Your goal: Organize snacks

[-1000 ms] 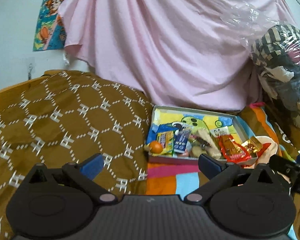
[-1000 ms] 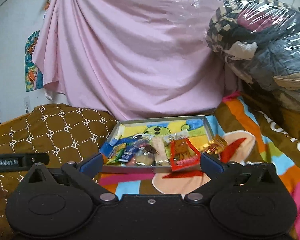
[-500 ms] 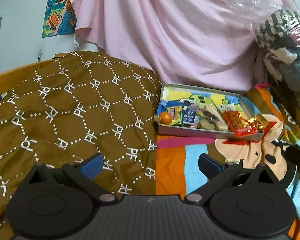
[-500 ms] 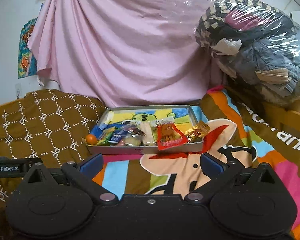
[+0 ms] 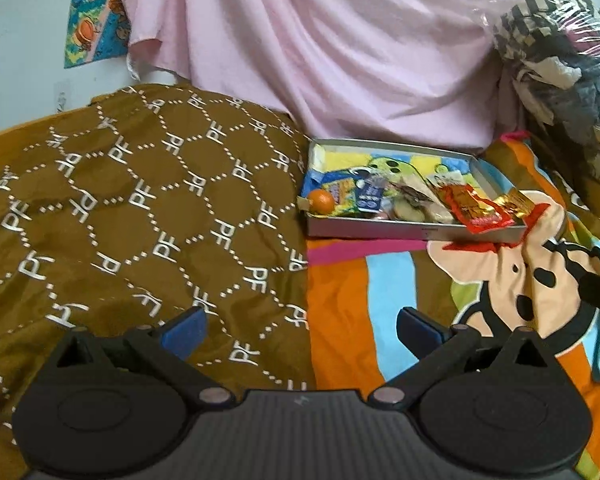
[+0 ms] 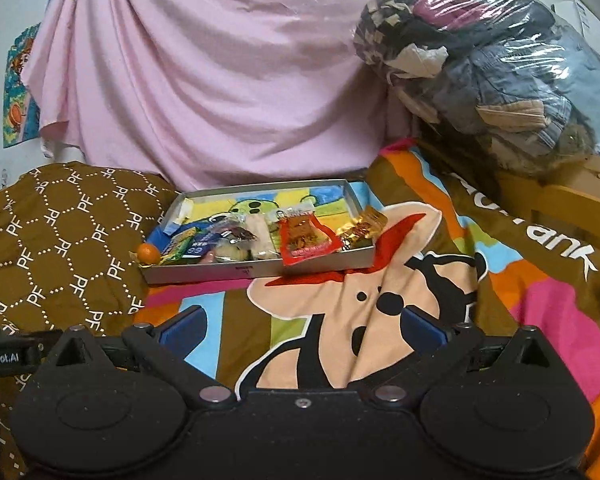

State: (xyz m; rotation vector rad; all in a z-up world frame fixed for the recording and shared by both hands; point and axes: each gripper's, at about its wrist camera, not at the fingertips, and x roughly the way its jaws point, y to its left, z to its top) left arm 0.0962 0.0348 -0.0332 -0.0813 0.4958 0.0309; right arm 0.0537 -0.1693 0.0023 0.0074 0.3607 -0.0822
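Both tools empty: left gripper [image 5: 298, 326] and right gripper [image 6: 302, 326] jaws spread wide, well short of the tray [image 6: 260, 270] at 12 o'clock. Snacks mostly in it; red packet [image 6: 306, 240] and gold packet [image 6: 362, 228] overhang the rim, orange [image 6: 148, 253] at its 9 o'clock corner. Looks nearly done.

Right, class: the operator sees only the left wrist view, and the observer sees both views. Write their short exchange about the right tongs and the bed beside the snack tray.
Operator: My view doesn't show the tips of the right tongs. Are they open?
Observer: Yes, they are open and empty, above the cartoon blanket.
Operator: What lies further right of the tray?
Observer: There is white lettering on the blanket's brown band, and behind it a wooden frame under the plastic-wrapped bundle of clothes.
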